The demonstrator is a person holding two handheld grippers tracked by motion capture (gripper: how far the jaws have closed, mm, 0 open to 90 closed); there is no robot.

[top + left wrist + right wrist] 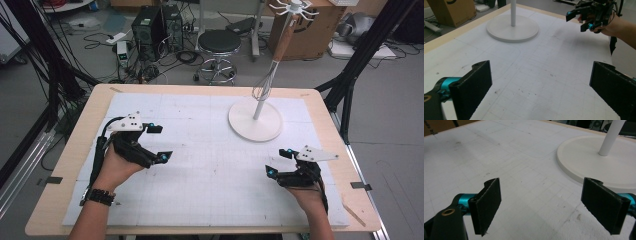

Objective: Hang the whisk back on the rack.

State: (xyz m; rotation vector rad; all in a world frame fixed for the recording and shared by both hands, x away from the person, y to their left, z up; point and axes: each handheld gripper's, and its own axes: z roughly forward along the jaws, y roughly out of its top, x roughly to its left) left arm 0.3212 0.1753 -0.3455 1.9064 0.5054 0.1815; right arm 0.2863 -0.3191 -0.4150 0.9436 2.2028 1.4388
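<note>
The whisk [263, 86] is observed hanging from the white stand [255, 121], handle uppermost and wire head down. Its long axis runs steeply, tilted with the handle toward the far right and the wire head resting against the pole just above the round base. The stand is placed on the far right part of the white mat [200, 165], its base lying flat and near the mat's far edge.

The left gripper [157, 143] is held over the left part of the mat, jaws spread wide with nothing between them. No earlier picture being supplied, only this open state is recorded. The whisk lies well apart from it, farther off and to its right. In the left gripper view the stand's base [512, 30] is seen ahead across bare mat.

The right gripper [278, 162] is held over the near right part of the mat, jaws likewise wide apart and empty. The stand's base [599, 166] is noted close ahead of it, to the right in its own view.

Bare mat is recorded between the two grippers and forward to the base. The wooden table [65, 165] edge borders the mat on all sides.
</note>
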